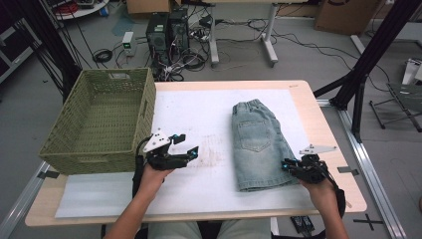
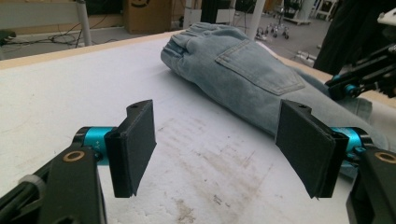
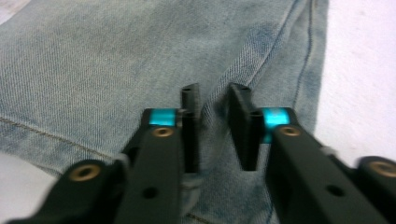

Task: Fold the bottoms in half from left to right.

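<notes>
Nearest, toward the right edge of the table: right gripper set low on the near hem corner of the folded denim shorts. In the right gripper view, jaws of that right gripper drawn almost together, a narrow slot left between, with a raised ridge of the shorts running up into it. Cannot tell whether the pads already press on the cloth or stand just clear.

A little farther in, at the left: left gripper hovering above the white sheet, well apart from the shorts and near the corner of the green woven basket. In the left gripper view, jaws of the left gripper standing wide apart, nothing between, aimed across the stained sheet toward the shorts.

Farther still: shorts lying flat on the sheet, right of middle, waistband at the far end, back pocket up. Basket at the far left, seemingly empty.

Judged step: taking hold of the shorts at the near hem, probably for lifting into the basket. Next: make the right pinch firm through every layer of the fold, bring the left gripper across to the opposite near corner or the waistband, close there, then lift evenly to keep the fold from falling open.
</notes>
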A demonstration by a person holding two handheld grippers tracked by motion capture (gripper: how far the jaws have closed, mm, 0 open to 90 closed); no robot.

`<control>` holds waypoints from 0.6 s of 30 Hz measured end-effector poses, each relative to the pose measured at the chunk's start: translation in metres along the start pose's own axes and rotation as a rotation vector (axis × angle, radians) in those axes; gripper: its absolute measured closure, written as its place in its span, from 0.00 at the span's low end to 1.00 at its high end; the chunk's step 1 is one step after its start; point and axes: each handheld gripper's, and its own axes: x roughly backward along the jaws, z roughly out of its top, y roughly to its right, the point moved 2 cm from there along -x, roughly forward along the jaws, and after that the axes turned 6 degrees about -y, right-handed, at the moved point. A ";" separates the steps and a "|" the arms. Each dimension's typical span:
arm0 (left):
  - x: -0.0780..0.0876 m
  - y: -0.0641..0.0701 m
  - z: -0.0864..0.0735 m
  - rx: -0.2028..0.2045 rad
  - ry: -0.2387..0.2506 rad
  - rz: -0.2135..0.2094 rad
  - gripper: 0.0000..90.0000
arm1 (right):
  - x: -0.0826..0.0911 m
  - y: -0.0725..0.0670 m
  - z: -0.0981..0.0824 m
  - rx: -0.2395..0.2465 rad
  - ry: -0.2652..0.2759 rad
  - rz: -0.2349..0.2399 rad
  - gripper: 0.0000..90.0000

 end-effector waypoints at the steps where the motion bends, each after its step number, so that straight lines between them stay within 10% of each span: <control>1: 0.000 0.000 0.000 0.001 0.002 -0.001 0.32 | 0.001 -0.001 0.001 0.017 0.006 -0.005 0.97; 18: 0.004 -0.004 0.000 0.008 -0.003 -0.003 0.32 | 0.045 0.006 0.010 0.019 0.022 -0.174 0.99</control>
